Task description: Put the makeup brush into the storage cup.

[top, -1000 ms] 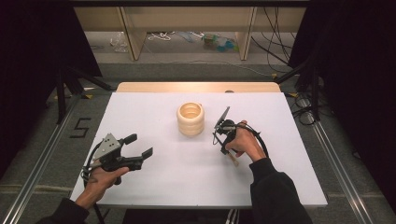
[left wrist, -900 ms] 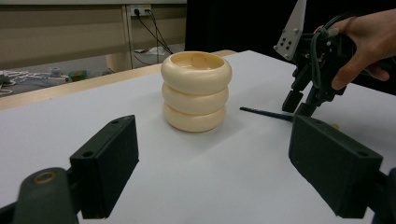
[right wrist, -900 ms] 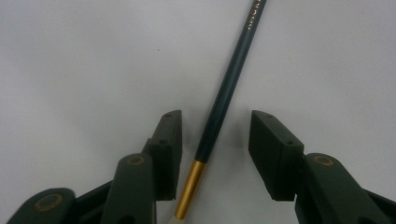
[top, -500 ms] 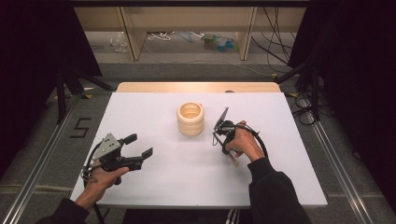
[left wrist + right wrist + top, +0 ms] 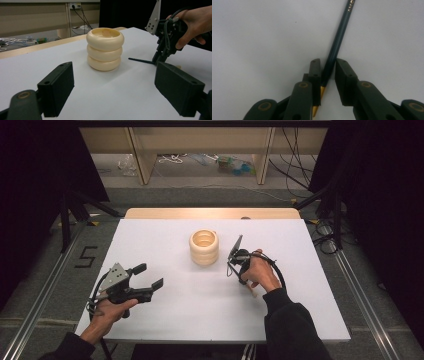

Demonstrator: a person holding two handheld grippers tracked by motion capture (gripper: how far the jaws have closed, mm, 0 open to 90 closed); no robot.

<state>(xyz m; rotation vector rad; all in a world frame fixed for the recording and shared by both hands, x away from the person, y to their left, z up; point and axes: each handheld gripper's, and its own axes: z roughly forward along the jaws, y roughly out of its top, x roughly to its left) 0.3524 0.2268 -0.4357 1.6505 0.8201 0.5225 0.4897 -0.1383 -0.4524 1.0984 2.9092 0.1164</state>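
Bench (image 5: pixel 165 320) surface is white, and the left claw (image 5: pixel 151 277) sits at its left, held by the left hand (image 5: pixel 110 312), jaws spread wide with nothing between them. Near the middle stands a cream stack of three rings (image 5: pixel 204 247), upright. Just right of it the right claw (image 5: pixel 327 72) points down at the bench, jaws drawn narrow around a dark green pencil (image 5: pixel 337 45) lying flat; whether they grip it I cannot tell.

Cream ring stack (image 5: pixel 204 247), dark-green pencil (image 5: pixel 337 45), white table (image 5: pixel 200 305)
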